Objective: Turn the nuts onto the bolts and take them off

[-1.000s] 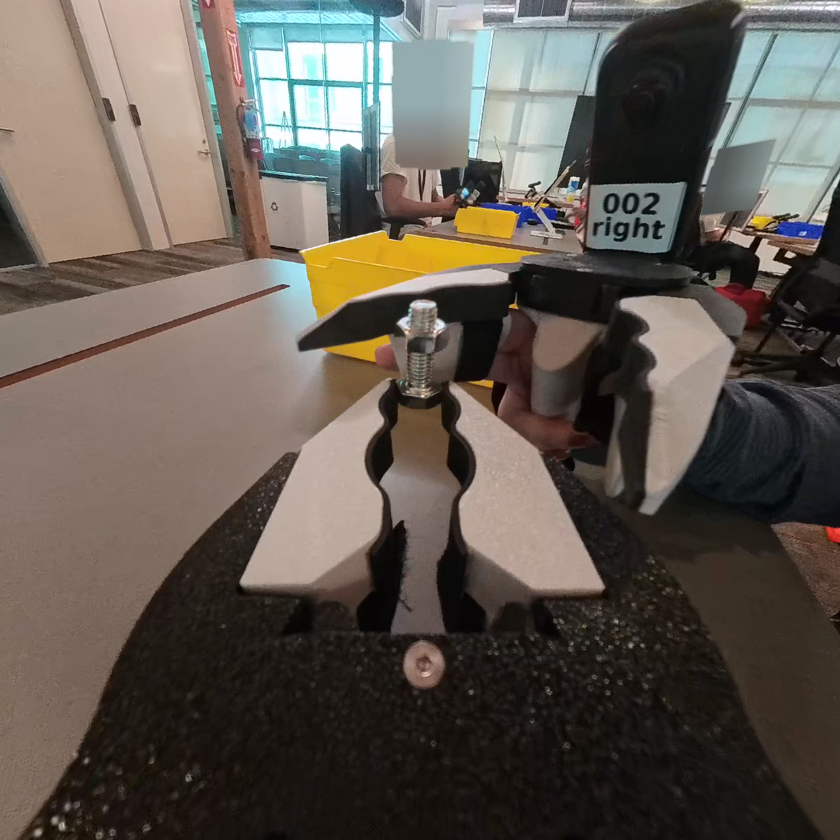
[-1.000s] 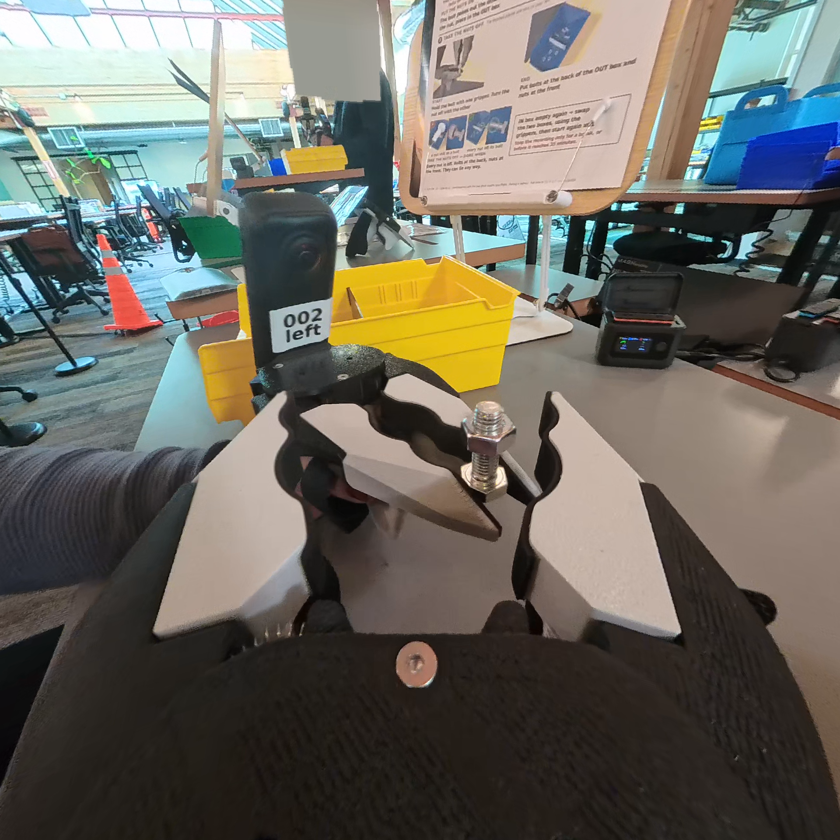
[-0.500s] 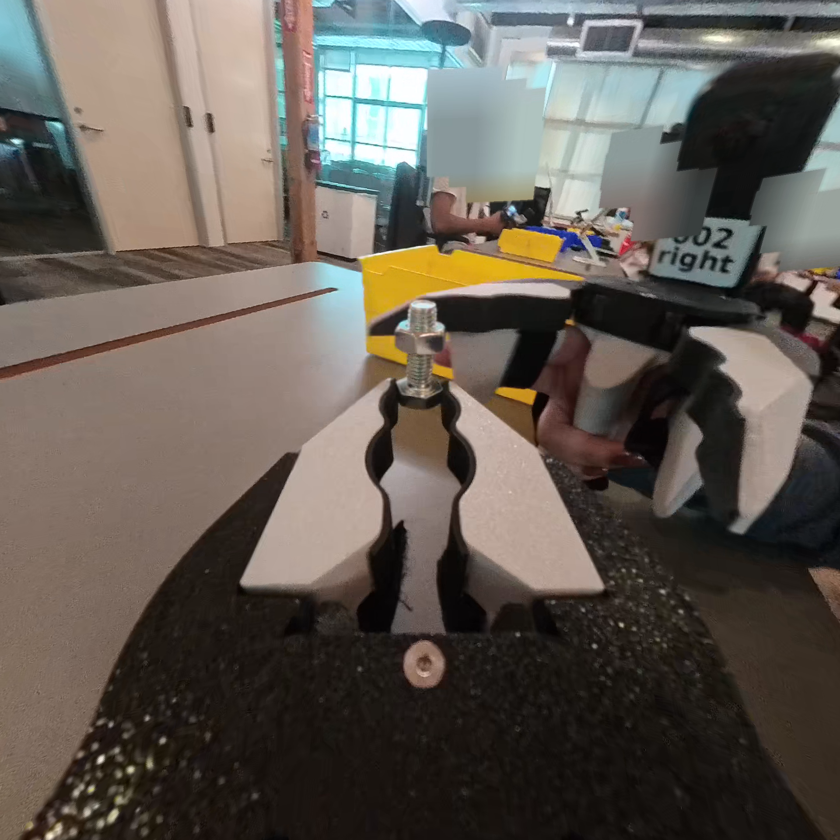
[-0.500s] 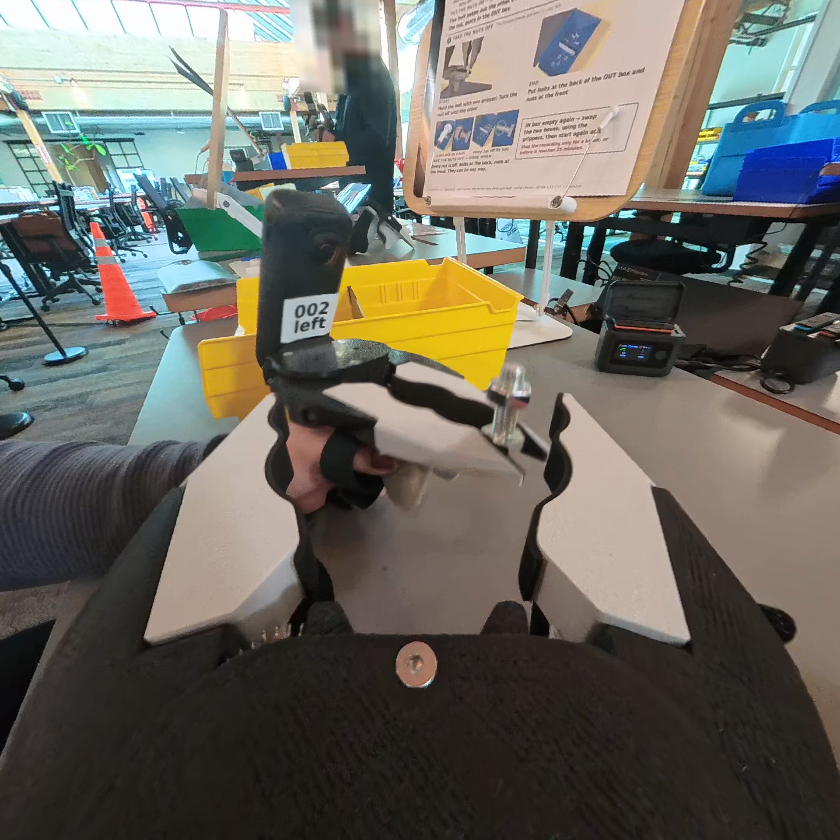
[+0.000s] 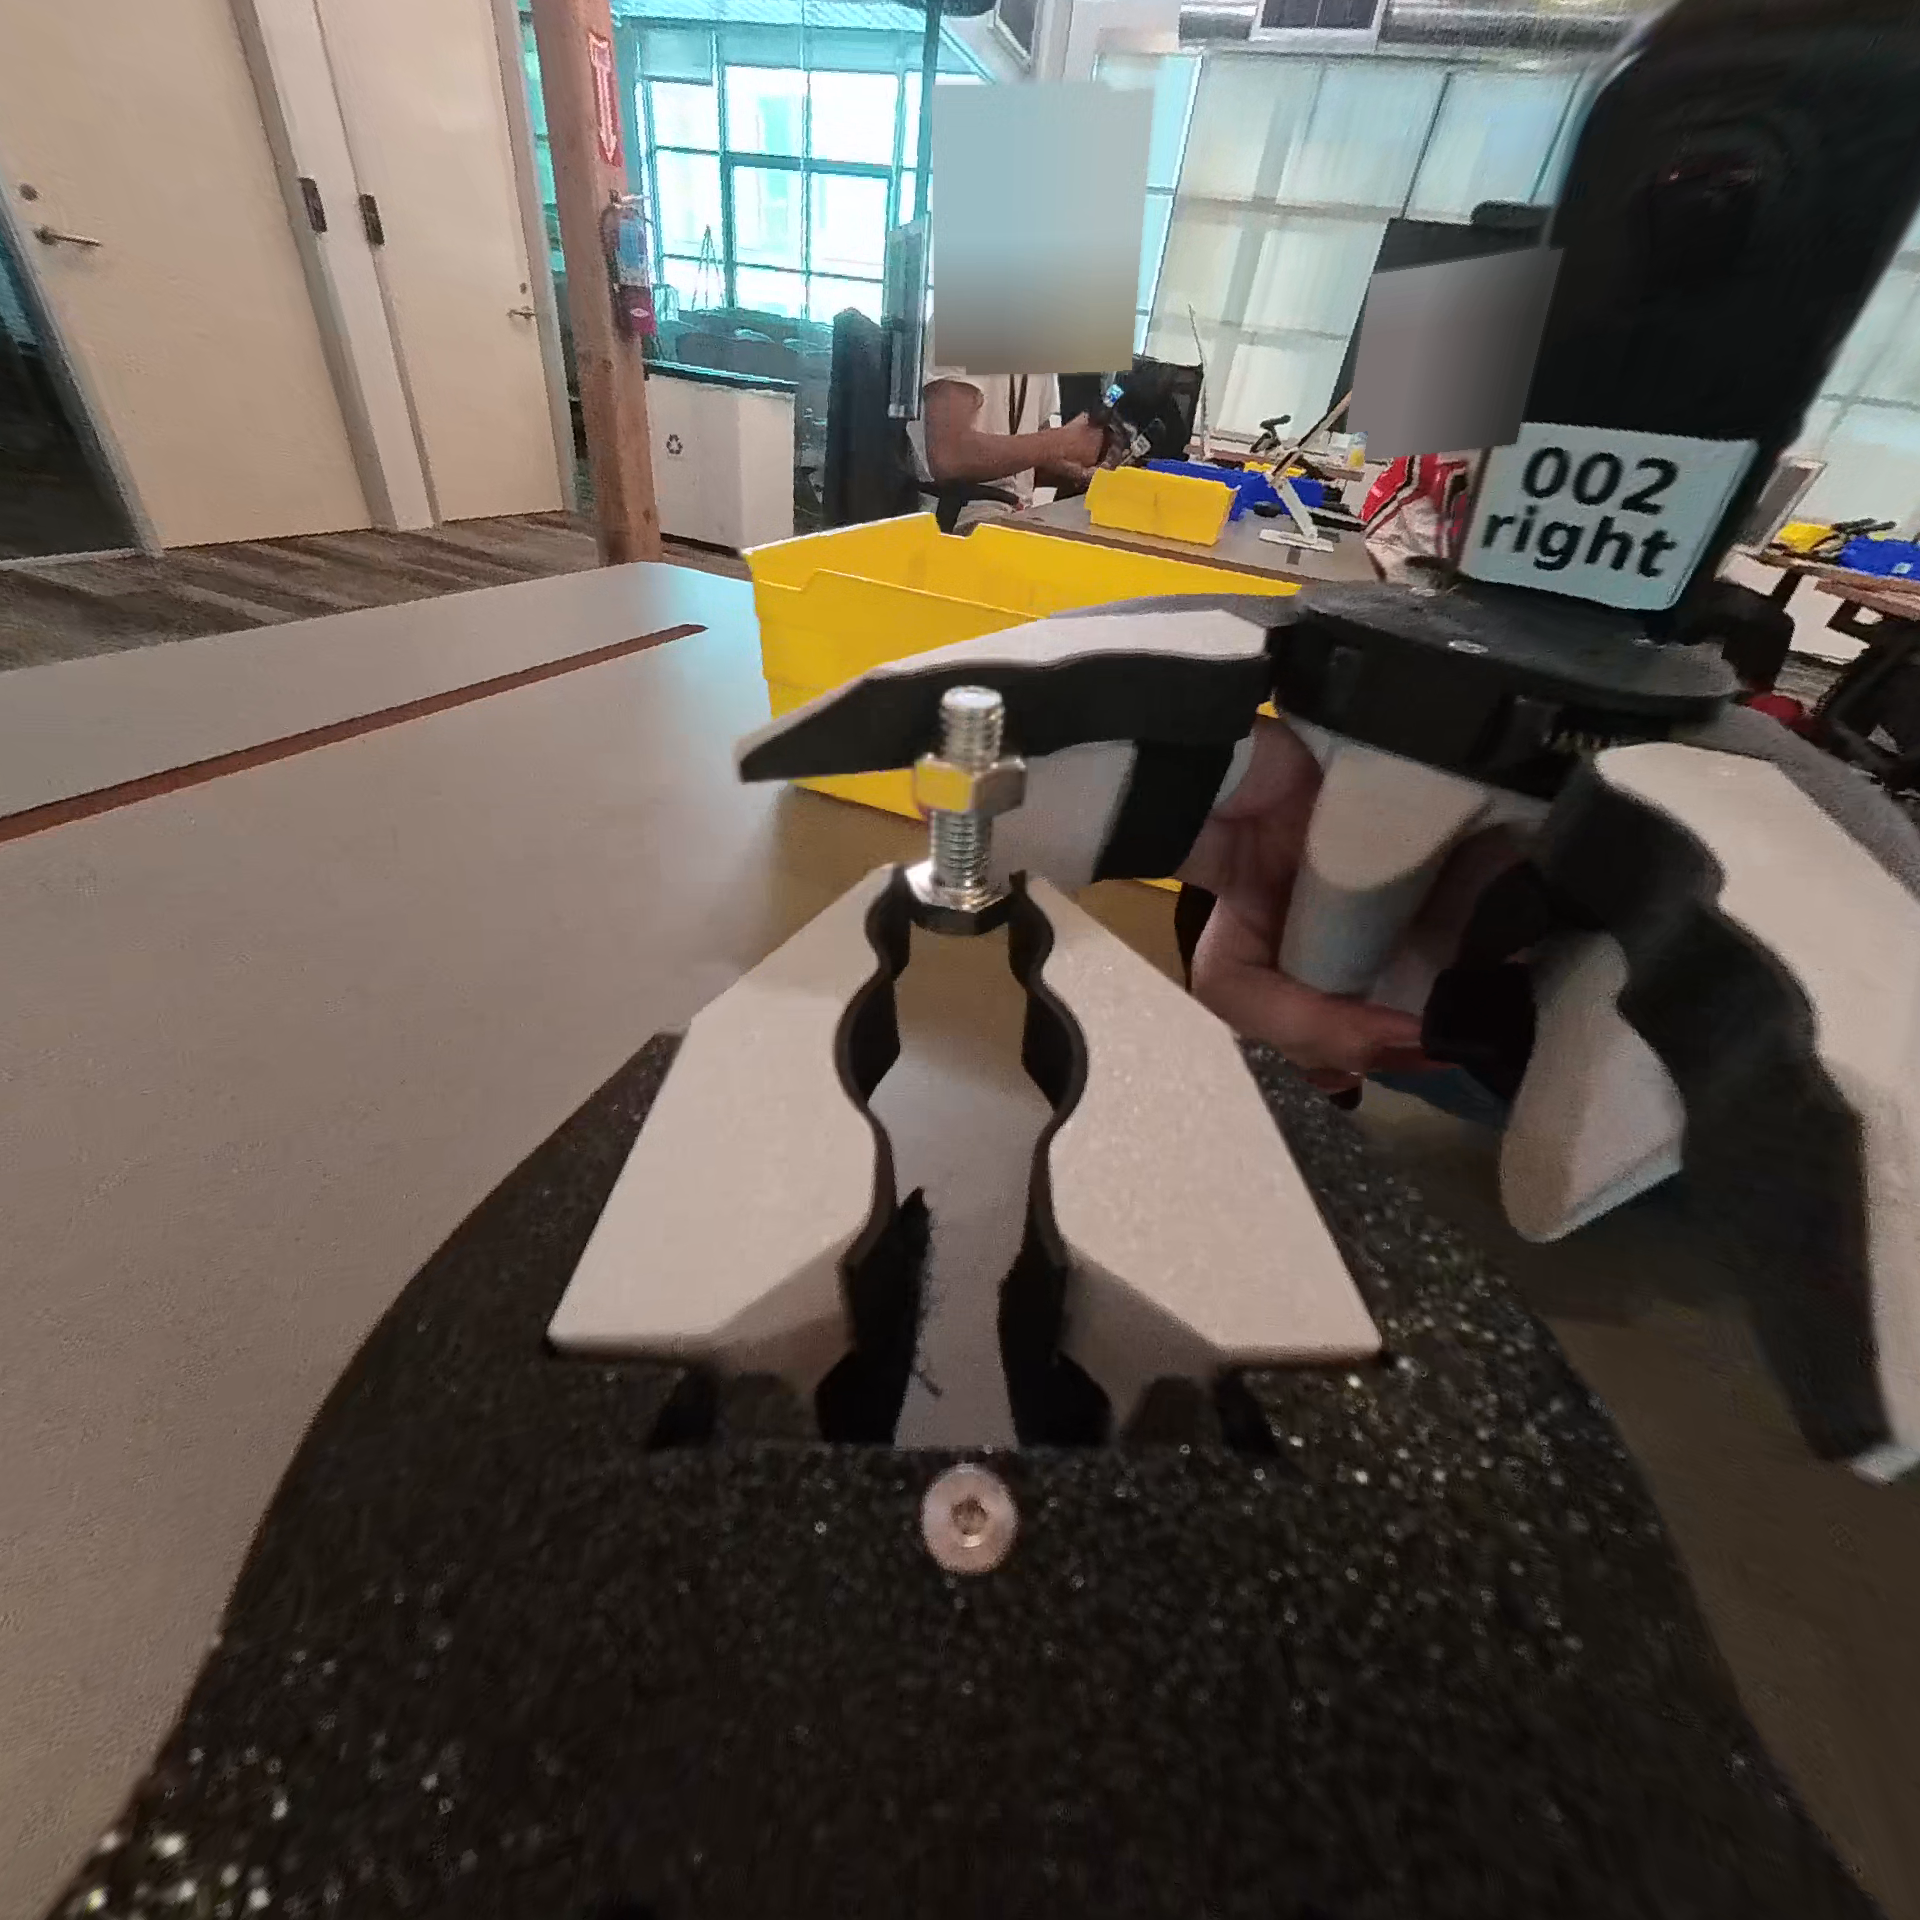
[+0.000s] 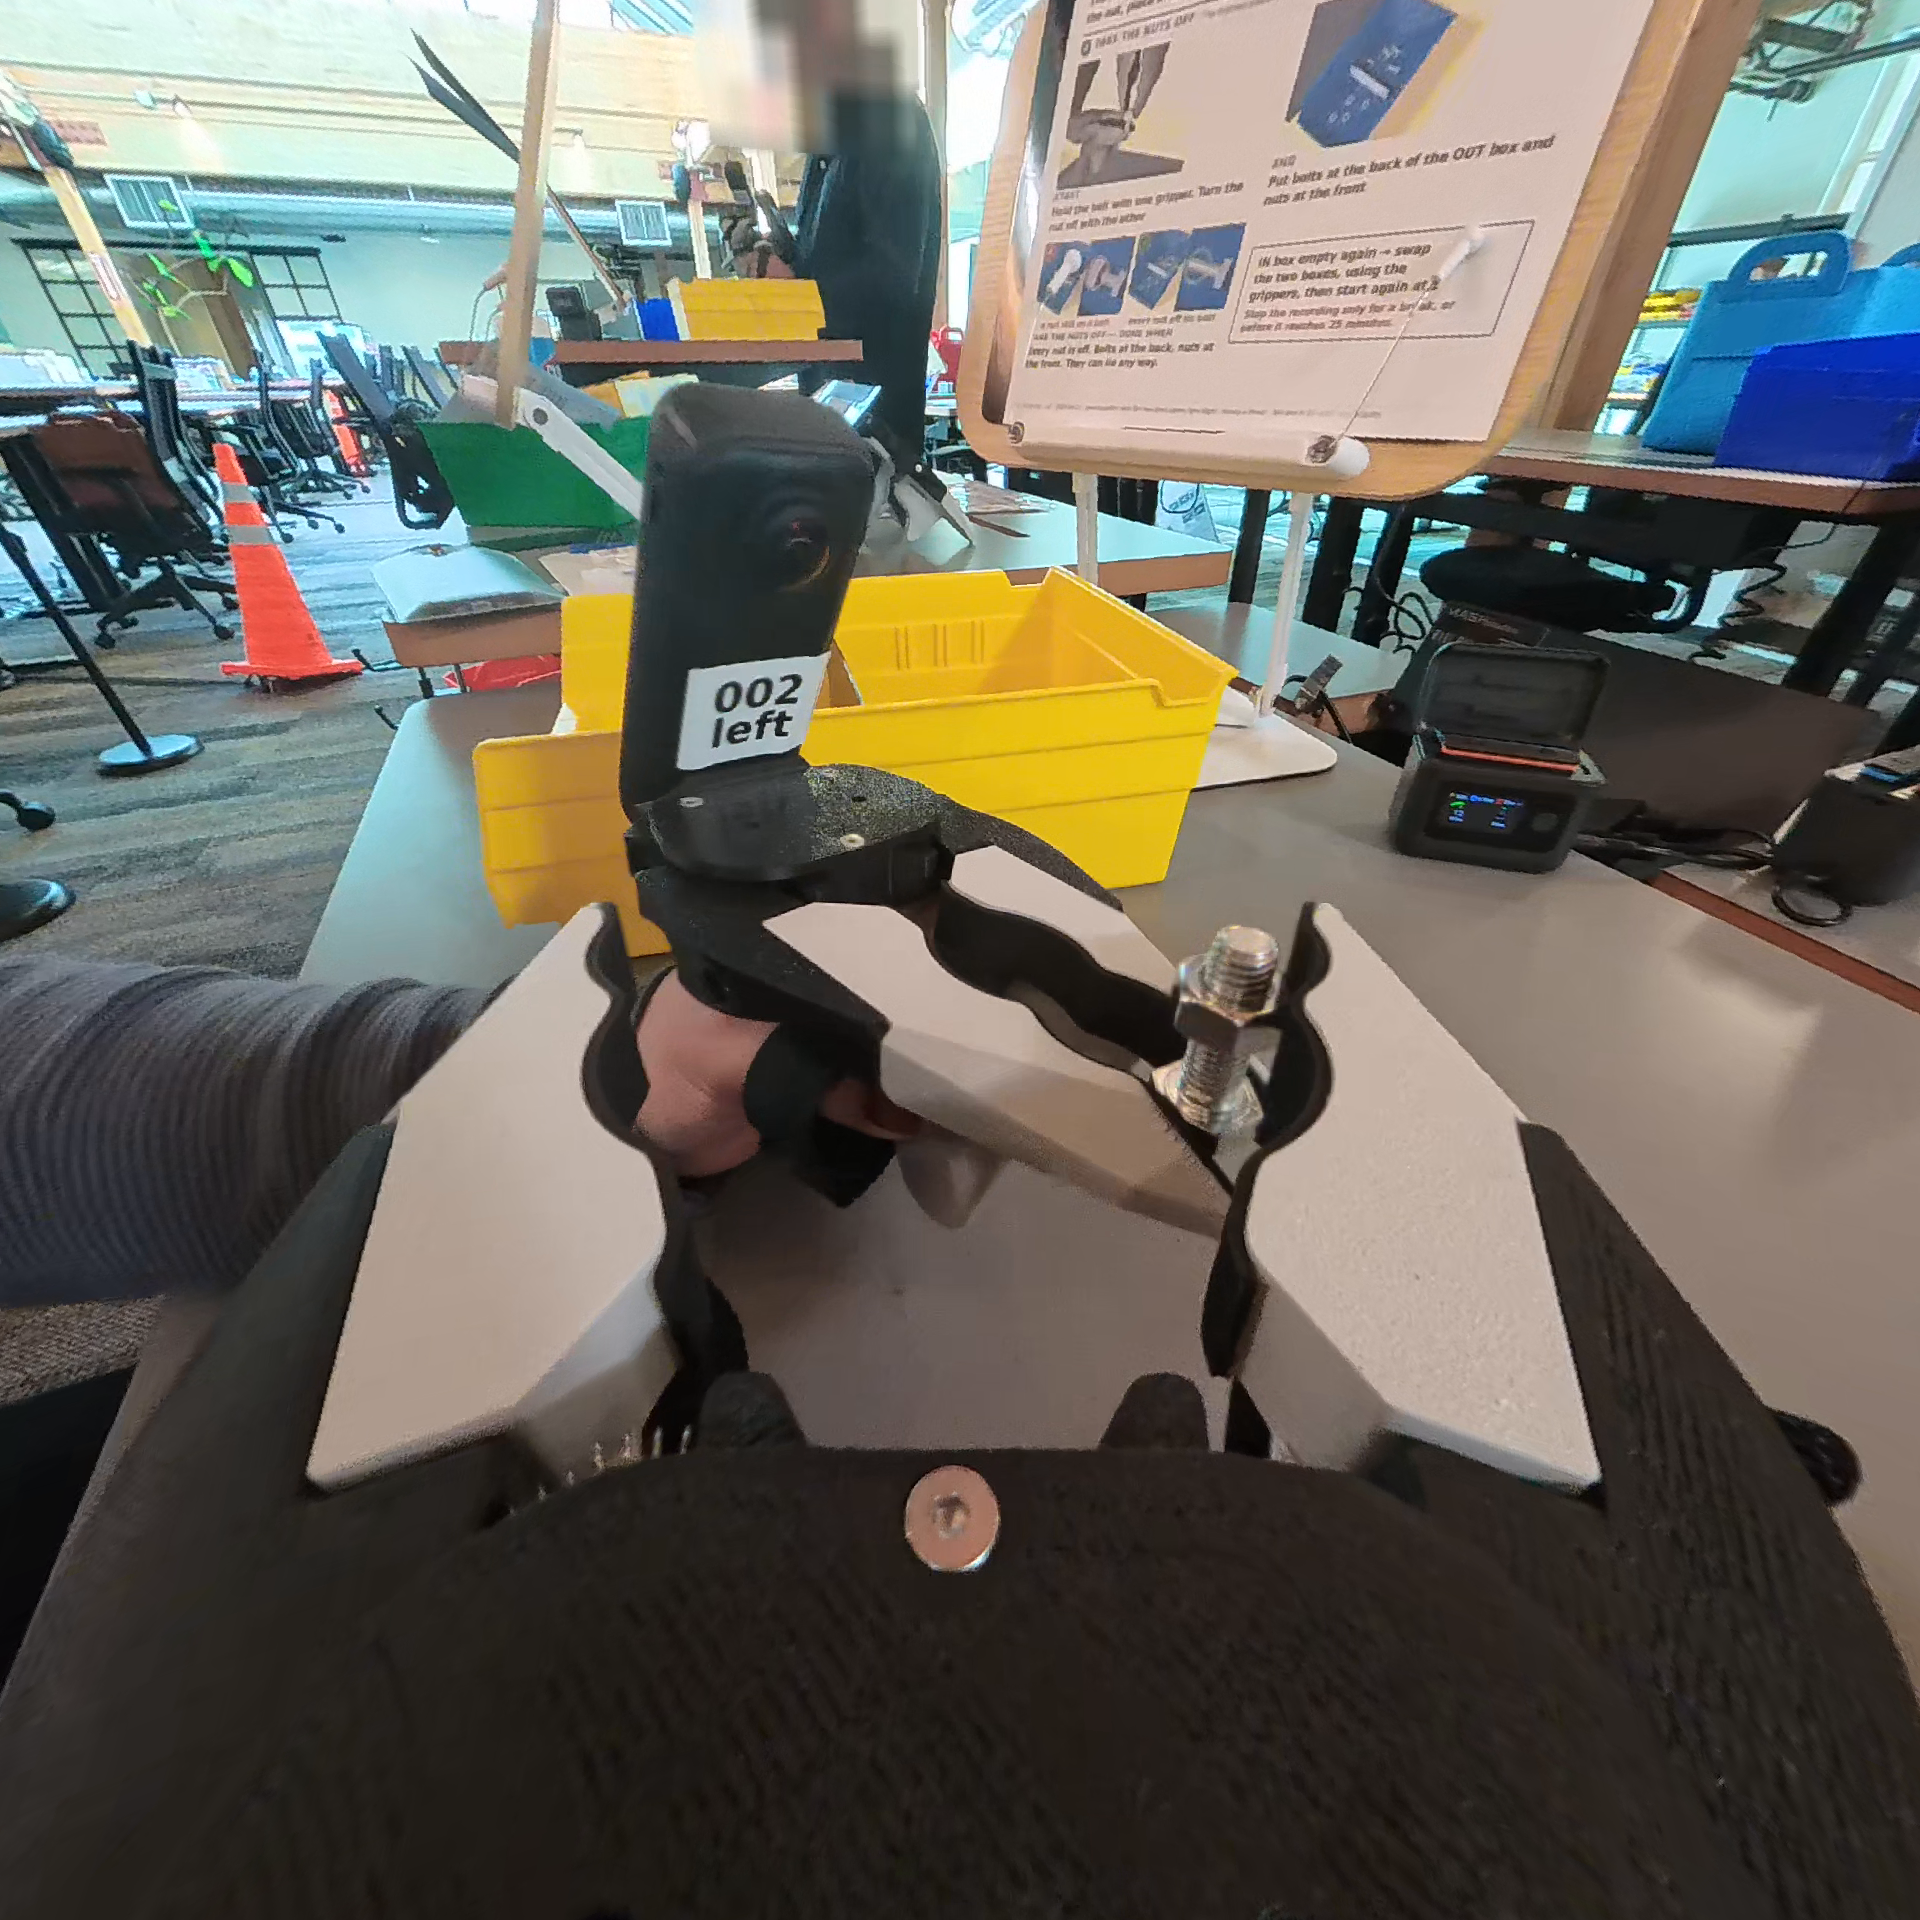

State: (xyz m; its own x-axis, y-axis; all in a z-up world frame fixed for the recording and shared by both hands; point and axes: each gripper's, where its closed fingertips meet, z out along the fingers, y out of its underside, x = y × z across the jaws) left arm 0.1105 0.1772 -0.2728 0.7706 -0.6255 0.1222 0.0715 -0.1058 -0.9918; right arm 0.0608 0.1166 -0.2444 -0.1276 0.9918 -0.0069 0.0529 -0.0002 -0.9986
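A silver bolt stands upright with its head clamped between the tips of my left gripper, which is shut on it. A hex nut sits on the thread a little below the bolt's top. My right gripper is open, with its jaws on either side of the bolt. The nut is close to its right finger; I cannot tell if they touch. In the left wrist view, one right-gripper finger passes behind the bolt. A hand holds the left gripper.
A yellow bin stands on the grey table just behind the grippers, and also shows in the left wrist view. An instruction board on a stand and a small black device with a screen stand farther right. People sit and stand in the background.
The left gripper tilted the bolt and brought it back upright. The right gripper stayed open and shifted, so the bolt now lies nearer its right finger.
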